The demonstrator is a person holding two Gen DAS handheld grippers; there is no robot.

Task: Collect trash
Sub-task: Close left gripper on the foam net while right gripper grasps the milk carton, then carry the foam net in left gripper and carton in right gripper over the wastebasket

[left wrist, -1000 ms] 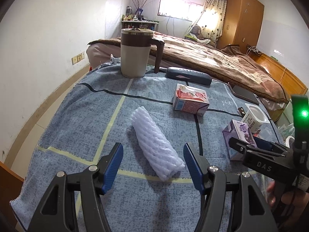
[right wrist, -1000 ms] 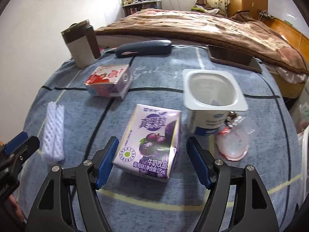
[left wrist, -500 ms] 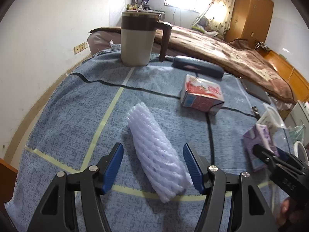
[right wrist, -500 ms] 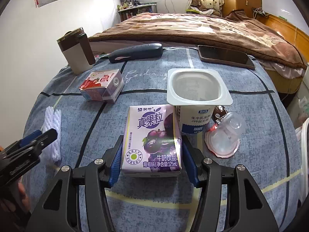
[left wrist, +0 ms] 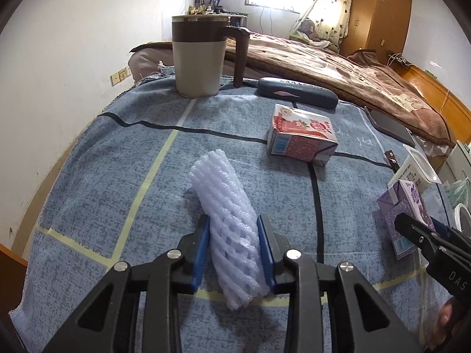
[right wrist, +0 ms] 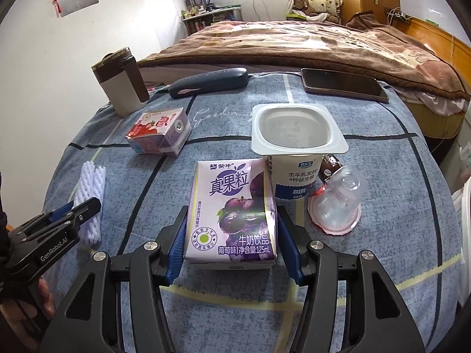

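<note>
My left gripper (left wrist: 234, 250) is shut on a white foam fruit net (left wrist: 226, 220) that lies on the blue tablecloth (left wrist: 117, 161). My right gripper (right wrist: 232, 235) is shut on a purple grape milk carton (right wrist: 232, 209). The carton also shows in the left wrist view (left wrist: 404, 214), and the foam net in the right wrist view (right wrist: 89, 194). A red strawberry milk carton (left wrist: 301, 138) lies on its side further back. A white yogurt cup (right wrist: 295, 147) stands behind the purple carton, with a clear jelly cup (right wrist: 338, 206) tipped over beside it.
A brown and beige mug (left wrist: 203, 56) stands at the table's far left. A dark glasses case (left wrist: 297, 92) and a phone (right wrist: 343, 83) lie along the far edge. A bed with a brown blanket (right wrist: 309, 44) is beyond the table.
Both grippers have closed: the left on the foam net, the right on the purple carton. Both have also moved forward over the table.
</note>
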